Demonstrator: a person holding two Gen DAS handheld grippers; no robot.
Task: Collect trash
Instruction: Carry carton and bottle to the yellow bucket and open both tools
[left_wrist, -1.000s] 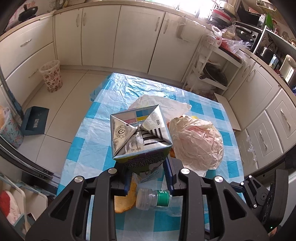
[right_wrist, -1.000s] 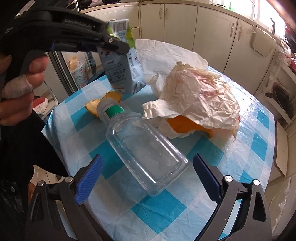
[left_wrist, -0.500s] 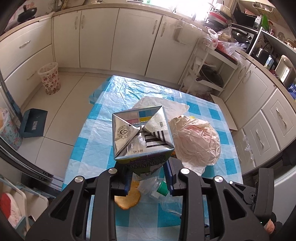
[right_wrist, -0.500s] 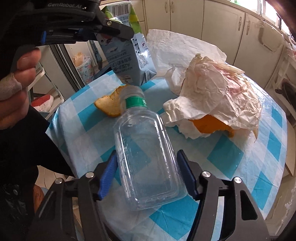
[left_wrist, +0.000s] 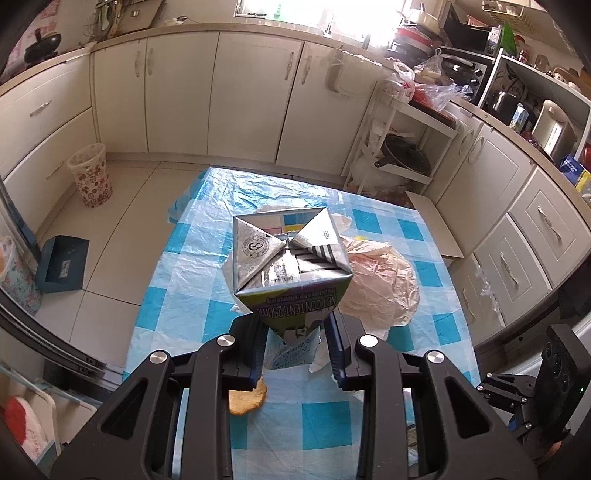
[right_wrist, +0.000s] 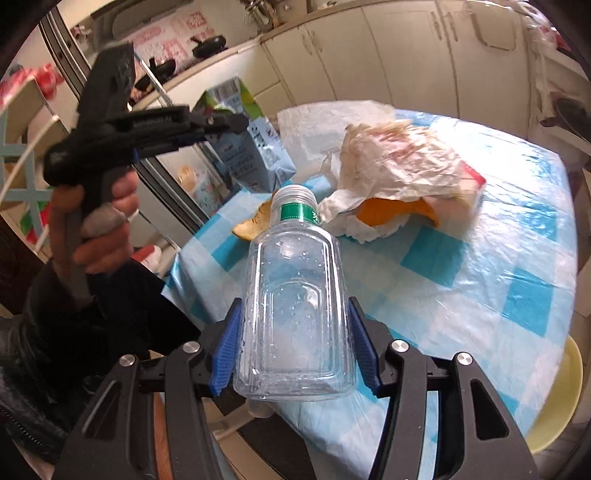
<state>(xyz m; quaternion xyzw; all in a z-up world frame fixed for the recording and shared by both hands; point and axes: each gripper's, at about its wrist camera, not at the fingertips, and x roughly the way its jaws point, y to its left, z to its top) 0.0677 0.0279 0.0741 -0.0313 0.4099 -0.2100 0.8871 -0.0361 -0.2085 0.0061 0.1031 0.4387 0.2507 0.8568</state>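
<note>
Right between the blue pads (right_wrist: 227, 345) of the right gripper (right_wrist: 293, 349) sits a clear plastic bottle (right_wrist: 295, 306), uncapped, its green-banded neck pointing away from the camera; the jaws have just been closing and now pinch its flat sides, holding it above the desk (right_wrist: 480, 280). Over on the other side, the left gripper (left_wrist: 297, 345) has its jaws clamped on the lower part of a small drink carton (left_wrist: 290, 258), whose folded silver end faces the camera, raised over the blue-and-white checked cloth. Beyond the bottle lie a piece of orange peel (right_wrist: 251, 225), then crumpled white paper (right_wrist: 395, 166) over another orange scrap. A hand (right_wrist: 98, 229) grips the left tool's handle. On the floor stands a patterned wastebasket (left_wrist: 90, 173).
</note>
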